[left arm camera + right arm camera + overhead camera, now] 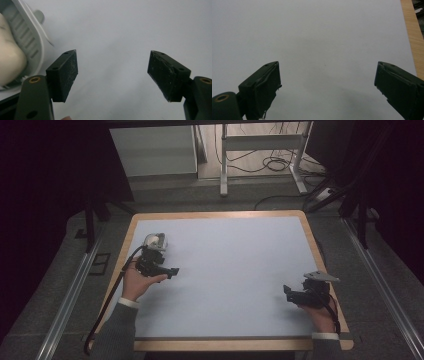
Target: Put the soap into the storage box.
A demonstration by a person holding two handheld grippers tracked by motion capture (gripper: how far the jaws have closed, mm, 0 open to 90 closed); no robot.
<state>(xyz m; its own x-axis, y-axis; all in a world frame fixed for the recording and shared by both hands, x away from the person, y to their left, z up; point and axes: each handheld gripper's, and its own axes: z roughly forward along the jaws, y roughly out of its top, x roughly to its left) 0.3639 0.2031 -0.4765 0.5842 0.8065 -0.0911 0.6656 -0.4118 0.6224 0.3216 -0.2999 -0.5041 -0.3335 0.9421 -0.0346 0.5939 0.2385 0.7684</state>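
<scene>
A small white and grey plastic holder (pixel 155 241) lies on the pale blue mat (pixel 230 260) at the left, just beyond my left hand. In the left gripper view the holder (pixel 31 40) shows ribbed walls and a cream-coloured lump (pixel 10 57) inside it, left of the jaws. My left gripper (pixel 173 271) (pixel 113 56) is open with only bare mat between its jaws. Near the mat's right front, my right gripper (pixel 289 291) (pixel 328 67) is open too, points left across the mat and holds nothing.
The mat lies on a table with a wooden rim (pixel 220 214) (pixel 412 32). Beyond the far edge stand white desk legs (pixel 223 165) and loose cables (pixel 272 162) on the floor. Metal rails (pixel 70 295) run along both sides of the table.
</scene>
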